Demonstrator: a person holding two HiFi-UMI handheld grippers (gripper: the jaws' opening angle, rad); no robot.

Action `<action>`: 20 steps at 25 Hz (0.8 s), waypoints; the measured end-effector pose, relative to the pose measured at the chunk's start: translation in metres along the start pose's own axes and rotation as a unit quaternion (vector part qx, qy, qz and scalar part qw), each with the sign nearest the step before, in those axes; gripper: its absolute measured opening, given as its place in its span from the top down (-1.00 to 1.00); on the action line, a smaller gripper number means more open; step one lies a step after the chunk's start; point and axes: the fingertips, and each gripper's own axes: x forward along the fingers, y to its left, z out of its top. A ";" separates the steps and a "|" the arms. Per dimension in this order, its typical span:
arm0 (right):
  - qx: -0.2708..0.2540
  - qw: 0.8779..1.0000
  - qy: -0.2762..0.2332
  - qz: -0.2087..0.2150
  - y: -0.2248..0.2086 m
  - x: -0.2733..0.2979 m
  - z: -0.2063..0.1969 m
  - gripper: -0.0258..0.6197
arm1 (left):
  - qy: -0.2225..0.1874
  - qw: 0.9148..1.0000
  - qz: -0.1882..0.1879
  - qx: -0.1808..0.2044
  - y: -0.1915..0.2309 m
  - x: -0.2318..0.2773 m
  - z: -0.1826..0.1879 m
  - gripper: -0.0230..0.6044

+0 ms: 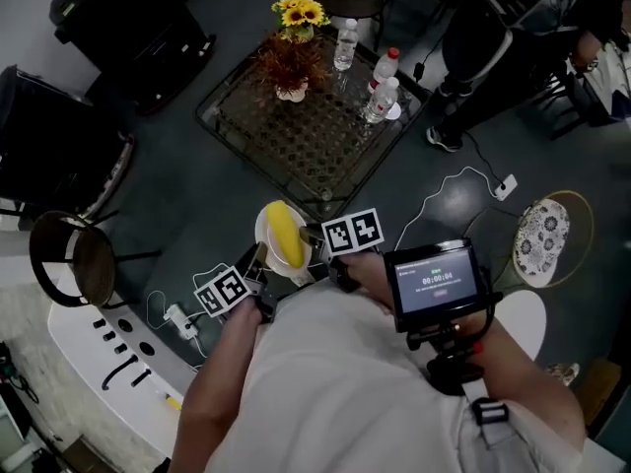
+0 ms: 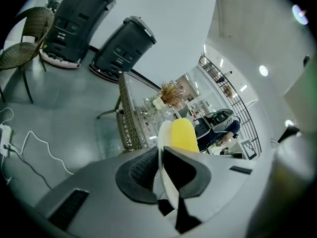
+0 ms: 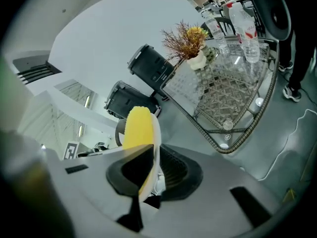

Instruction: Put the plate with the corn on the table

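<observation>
Short of the glass table (image 1: 296, 136), left tool (image 1: 259, 260) and right tool (image 1: 314, 245) pinch the plate (image 1: 265, 229) bearing corn (image 1: 286, 233)

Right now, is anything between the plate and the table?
Nothing visible. The plate hangs just short of the table's bare near corner; flowers and bottles stand at its far side.

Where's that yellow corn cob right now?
In the head view the corn lies on a white plate held in mid-air between the left gripper and right gripper, just short of the glass table's near corner.
</observation>
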 end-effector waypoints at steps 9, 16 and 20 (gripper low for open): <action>0.036 0.998 -0.039 -0.023 0.001 0.009 0.008 0.77 | 0.046 0.998 -0.029 0.027 0.007 0.012 0.021 0.81; 0.055 0.997 -0.050 -0.029 -0.016 0.009 0.022 0.77 | 0.069 0.996 -0.035 0.040 0.003 0.036 0.029 0.81; 0.052 0.997 -0.047 -0.027 -0.027 0.011 0.036 0.77 | 0.066 0.997 -0.032 0.037 0.001 0.052 0.036 0.81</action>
